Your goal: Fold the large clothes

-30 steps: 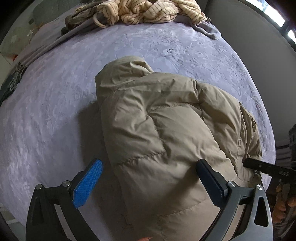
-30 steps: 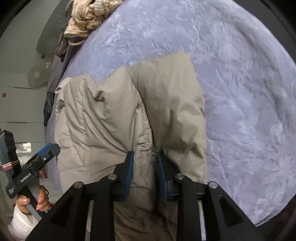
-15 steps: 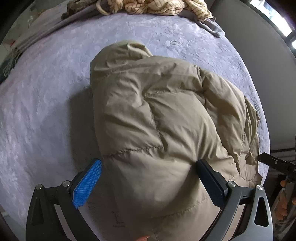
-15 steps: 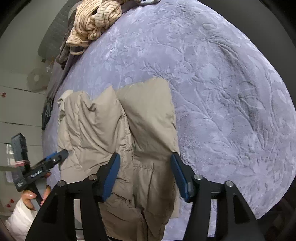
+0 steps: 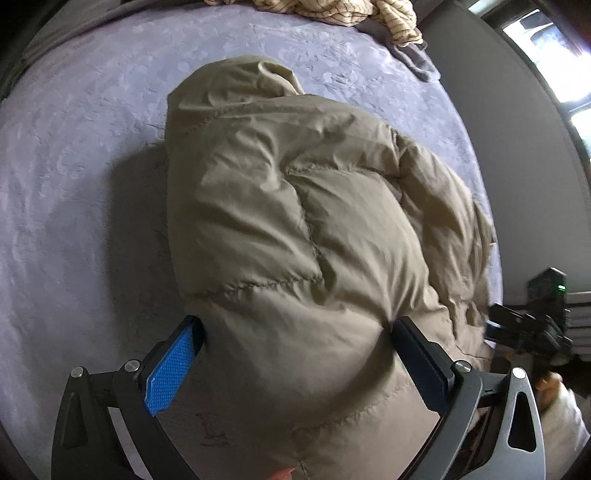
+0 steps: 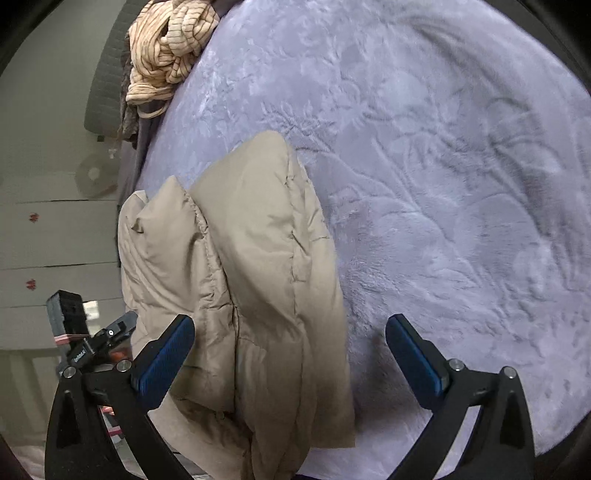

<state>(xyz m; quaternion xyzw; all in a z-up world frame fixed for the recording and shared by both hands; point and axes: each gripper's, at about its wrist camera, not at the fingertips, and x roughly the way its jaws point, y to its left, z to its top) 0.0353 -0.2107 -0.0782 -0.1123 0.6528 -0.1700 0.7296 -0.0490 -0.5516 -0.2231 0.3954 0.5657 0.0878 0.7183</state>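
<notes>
Lavender plush bedspread with embossed floral pattern [image 6: 461, 184], folded beige quilted puffer jacket [image 5: 295, 236] lying on its near edge, left gripper [image 5: 295, 354] spread wide astride the jacket, right gripper [image 6: 290, 350] wide, empty, striped cream garment heap [image 6: 170, 55] at far edge, grey wall [image 5: 517, 155], bright window [image 5: 535, 33]

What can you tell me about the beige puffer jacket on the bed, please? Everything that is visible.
The beige puffer jacket is a quilted, padded garment of smooth matte fabric with stitched seams. It lies folded lengthwise into a narrow bundle on the lavender bedspread, its hood at the far end and its near end over the bed's edge. The open left hand-held gripper straddles its near end; whether the pads touch it is unclear. The open right hand-held gripper hovers over its folded edge.
</notes>
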